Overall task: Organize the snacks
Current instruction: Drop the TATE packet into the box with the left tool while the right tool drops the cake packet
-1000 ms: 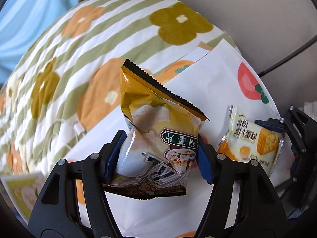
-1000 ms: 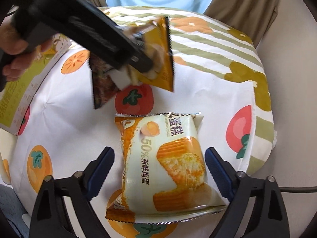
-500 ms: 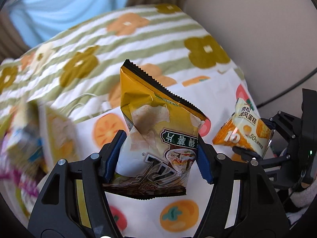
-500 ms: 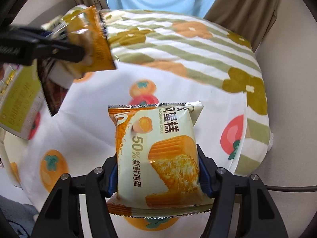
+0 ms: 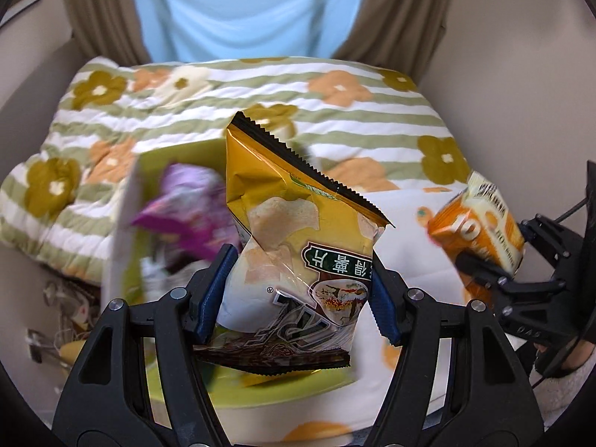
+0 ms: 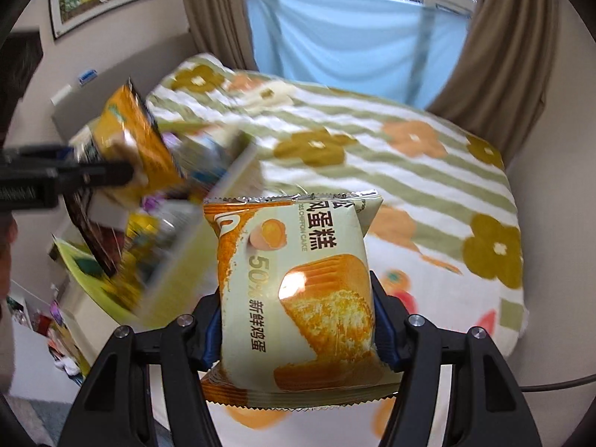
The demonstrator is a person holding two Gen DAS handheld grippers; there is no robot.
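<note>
My left gripper (image 5: pixel 298 294) is shut on a yellow chip bag (image 5: pixel 298 231) and holds it in the air over a green box (image 5: pixel 167 223) that holds a purple snack pack (image 5: pixel 186 208). My right gripper (image 6: pixel 296 331) is shut on a chiffon cake packet (image 6: pixel 298 290) and holds it above the bed. The cake packet also shows at the right of the left wrist view (image 5: pixel 480 227). The chip bag (image 6: pixel 138 141) and the blurred green box (image 6: pixel 178 260) show at the left of the right wrist view.
A flowered, green-striped quilt (image 5: pixel 335 119) covers the bed, with a white persimmon-print cloth (image 5: pixel 417 268) on its near part. Brown curtains (image 5: pixel 402 15) and a blue sheet (image 5: pixel 246 11) hang behind. A wall stands to the right. Clutter lies on the floor at the left (image 6: pixel 56 335).
Both grippers have lifted and swung left with their packets. The right gripper closed on the cake packet a second ago. The green box has come into view under the chip bag.
</note>
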